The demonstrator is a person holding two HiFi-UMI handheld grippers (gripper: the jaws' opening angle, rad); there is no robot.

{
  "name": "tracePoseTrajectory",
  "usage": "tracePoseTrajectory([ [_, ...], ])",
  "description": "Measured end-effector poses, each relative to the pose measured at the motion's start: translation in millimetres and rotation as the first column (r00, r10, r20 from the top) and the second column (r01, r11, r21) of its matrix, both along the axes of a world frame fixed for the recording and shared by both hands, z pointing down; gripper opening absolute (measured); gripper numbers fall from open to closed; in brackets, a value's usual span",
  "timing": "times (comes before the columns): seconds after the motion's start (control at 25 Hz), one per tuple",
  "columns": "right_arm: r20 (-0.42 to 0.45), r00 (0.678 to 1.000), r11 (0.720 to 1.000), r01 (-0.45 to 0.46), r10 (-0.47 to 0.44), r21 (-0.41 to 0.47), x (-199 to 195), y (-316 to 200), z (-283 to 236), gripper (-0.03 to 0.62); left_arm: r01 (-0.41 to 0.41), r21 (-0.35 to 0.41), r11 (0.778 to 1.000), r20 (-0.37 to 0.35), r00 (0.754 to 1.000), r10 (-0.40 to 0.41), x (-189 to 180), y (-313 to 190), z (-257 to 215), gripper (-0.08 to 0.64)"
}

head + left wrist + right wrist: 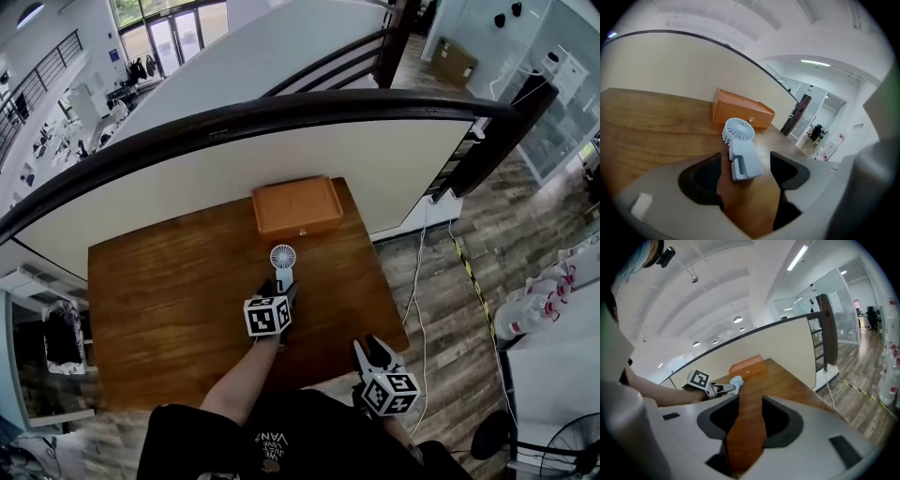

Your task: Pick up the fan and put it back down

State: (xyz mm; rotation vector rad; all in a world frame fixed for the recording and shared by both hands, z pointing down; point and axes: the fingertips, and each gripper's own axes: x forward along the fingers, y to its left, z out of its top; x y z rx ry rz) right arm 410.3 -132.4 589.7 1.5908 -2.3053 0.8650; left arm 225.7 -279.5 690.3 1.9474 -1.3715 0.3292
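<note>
The pale-blue plastic handheld fan (740, 150) lies on the brown wooden table (647, 126) between the open, non-contacting jaws of the left claw (745, 163), with its long axis in line with that claw. The right claw (746, 405), open and empty, is farther off.

The fan (282, 255): handle largely hidden between fingers of the left gripper (281, 285); too small to detail in the right gripper view.

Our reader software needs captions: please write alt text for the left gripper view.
A small pale blue fan lies flat on a wooden table between the open left tongs, not gripped. Behind it stands an orange box before a curved cream wall.
</note>
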Motion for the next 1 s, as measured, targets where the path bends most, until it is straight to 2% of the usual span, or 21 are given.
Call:
tracePoseTrajectory([
  [0.2,0.005,1.000,1.000,0.027,-0.027,0.010,-34,-4,-4,0.136,-0.087,0.067,0.994,-0.055,0.994,0.091,-15,17,-23,0.314],
  [0.48,0.010,0.999,0.998,0.038,-0.039,0.043,-93,-10,-19,0.135,-0.171,0.161,0.972,-0.017,0.984,0.176,-76,43,-62,0.314],
  [0.64,0.015,0.999,0.996,0.046,-0.047,0.077,-128,-13,-34,0.136,-0.194,0.235,0.953,-0.015,0.979,0.203,-114,56,-91,0.313],
  [0.84,0.005,0.997,0.992,0.072,-0.073,0.105,-168,-13,-48,0.135,-0.185,0.332,0.925,-0.007,0.980,0.199,-158,70,-129,0.311],
  [1.0,0.002,0.996,0.989,0.093,-0.094,0.116,-195,-13,-55,0.136,-0.212,0.398,0.892,0.044,0.976,0.213,-186,82,-156,0.307],
])
